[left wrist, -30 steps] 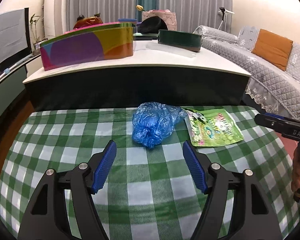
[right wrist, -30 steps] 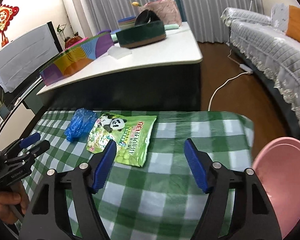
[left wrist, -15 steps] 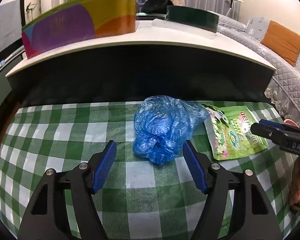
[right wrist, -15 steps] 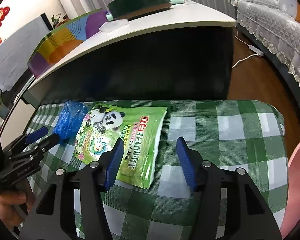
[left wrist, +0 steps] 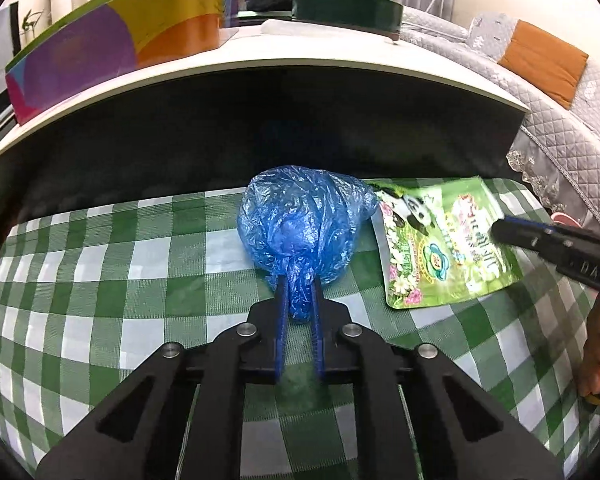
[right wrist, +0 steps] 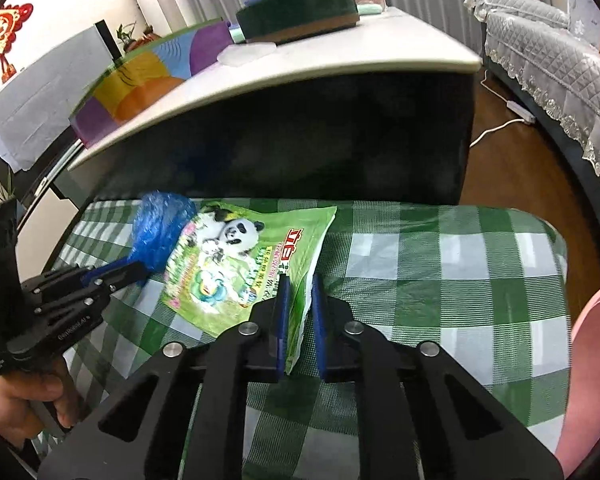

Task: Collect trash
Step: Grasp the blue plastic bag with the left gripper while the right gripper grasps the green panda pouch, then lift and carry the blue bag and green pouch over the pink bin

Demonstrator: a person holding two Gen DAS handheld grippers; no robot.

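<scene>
Both pieces of trash are gripped, but neither has left the green-checked bench [left wrist: 100,280] yet, so the collecting is at its start.

In the left wrist view, the left gripper [left wrist: 299,300] sits low in the centre of the frame, its blue pads pressed together on the bunched neck of the crumpled blue plastic bag [left wrist: 300,224]. The bag's puffed body still rests on the cloth just above the gripper, in the middle of the frame.

In the right wrist view, the right gripper [right wrist: 299,300] pinches the near edge of the green panda snack pouch [right wrist: 240,256], which folds up between the pads. The rest of the pouch lies flat on the cloth, centre-left in the frame, its upper left corner touching the blue bag.

A pink basin [right wrist: 592,380] shows at the lower right edge of the right wrist view; it looks like the likely place for the trash, though that is only a guess. What remains, as I judge it: lift both items clear of the bench, carry them to a container and let go. No other trash is visible on the cloth.
</scene>
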